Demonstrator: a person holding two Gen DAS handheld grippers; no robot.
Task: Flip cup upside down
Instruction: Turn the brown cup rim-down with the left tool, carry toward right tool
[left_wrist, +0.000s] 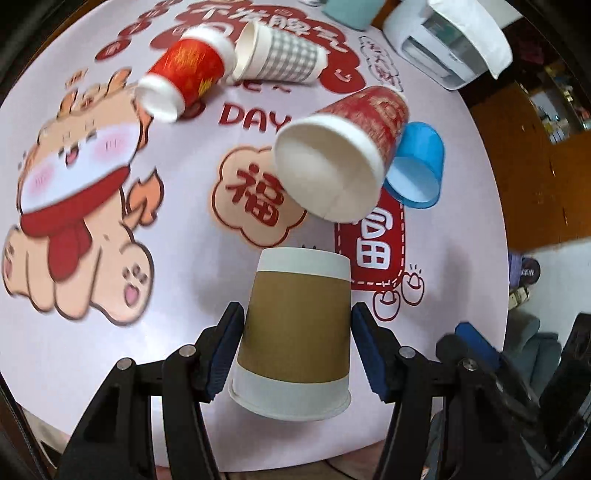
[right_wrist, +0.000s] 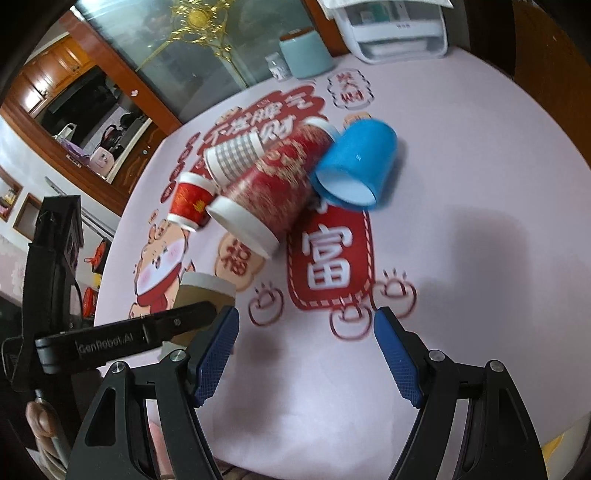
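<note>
Brown cup (left_wrist: 295, 332) sat inverted on tabletop (left_wrist: 184, 221) between left gripper (left_wrist: 297, 350) fingers, spread, not clearly touching. Right gripper (right_wrist: 306, 354) spread, empty. Best to withdraw straight back without nudging it.

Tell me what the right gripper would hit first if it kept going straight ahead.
Probably bare tablecloth first: the open right gripper points at the red printed patch. Beyond lies the blue plastic cup on its side, though depth is unclear.
</note>
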